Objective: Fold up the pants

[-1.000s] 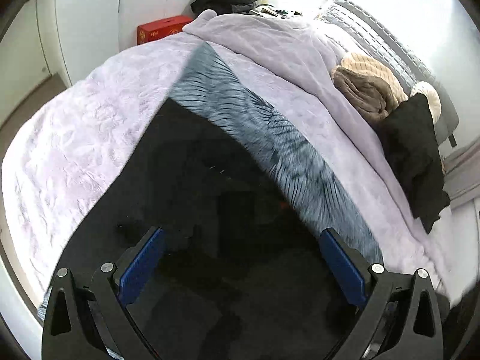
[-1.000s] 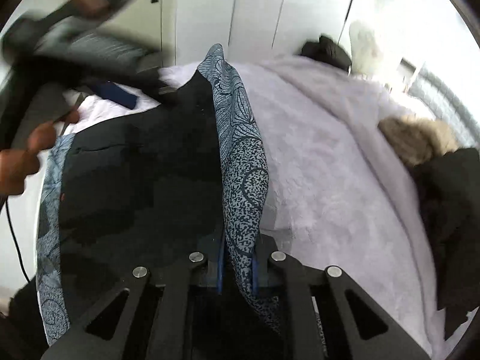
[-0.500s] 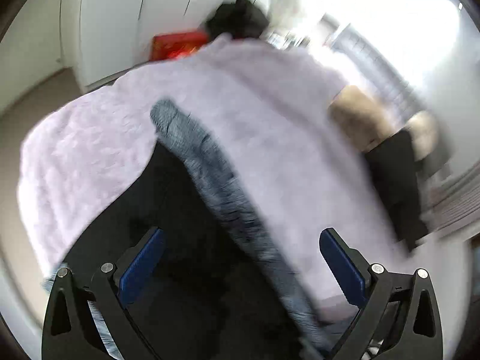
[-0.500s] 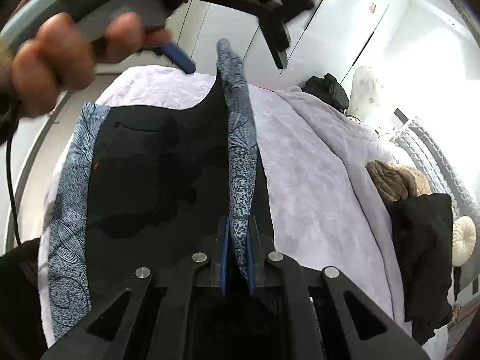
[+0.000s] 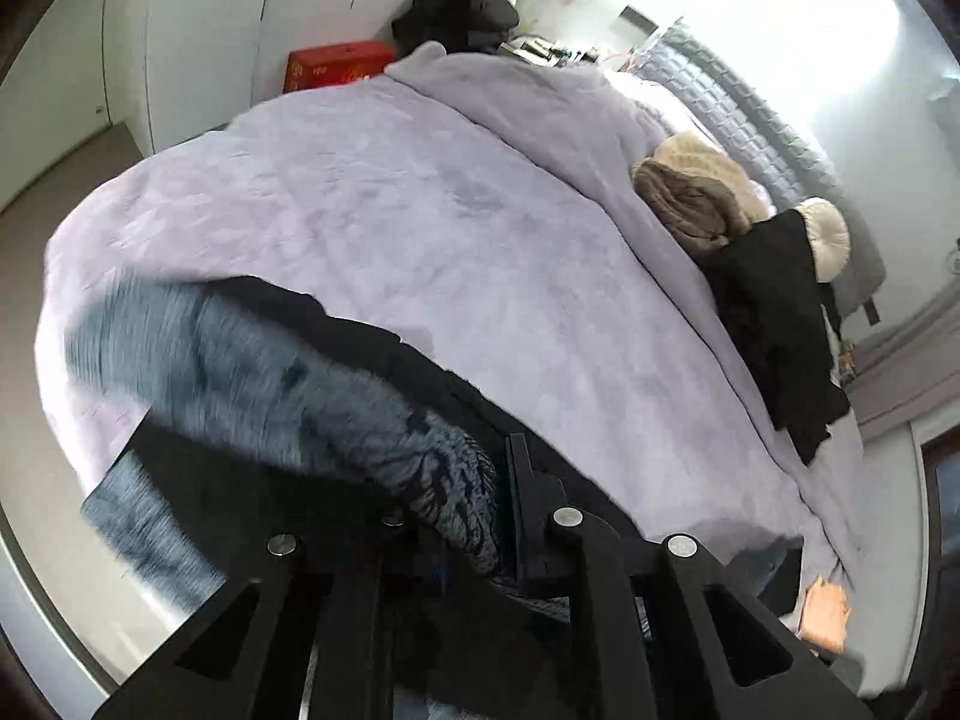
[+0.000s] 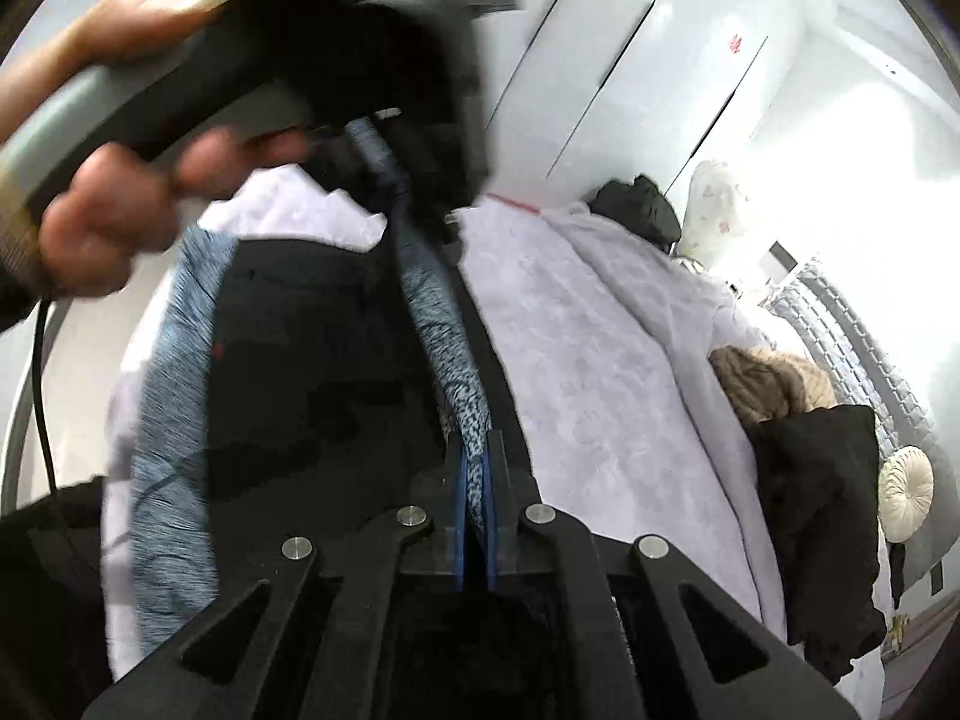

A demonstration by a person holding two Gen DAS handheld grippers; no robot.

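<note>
Right now both my grippers are clamped on the same strip of fabric. Left gripper (image 5: 480, 516): jaws closed on the blue-grey patterned side band of the black pants (image 5: 288, 528); the band bunches into a thick soft roll ahead of the fingers, motion-blurred further out. Right gripper (image 6: 475, 498): blue pads pinched tight on that same patterned band, which rises as a narrow taut ridge from the jaws up to the left gripper seen blurred at top of the right view, with the left hand (image 6: 108, 204) wrapped round its grey handle.

Pants (image 6: 312, 372) lie mostly flat on the bed: matte black panel in the middle, second blue-grey speckled band along the far left edge, small red mark near that edge.

Surface is a pale lilac plush blanket (image 5: 468, 240), fuzzy, faintly embossed, with a second fold of it heaped toward the headboard. On the right side of the bed: a tan knitted throw (image 5: 696, 198), a black garment (image 5: 774, 324) draped beside it, a round cream pleated cushion (image 5: 831, 237).

Room: grey quilted headboard (image 5: 744, 108), white wardrobe doors (image 6: 648, 60), a red box (image 5: 336, 66) beyond the far bed corner with a dark bundle of clothes (image 5: 456, 6) next to it.
</note>
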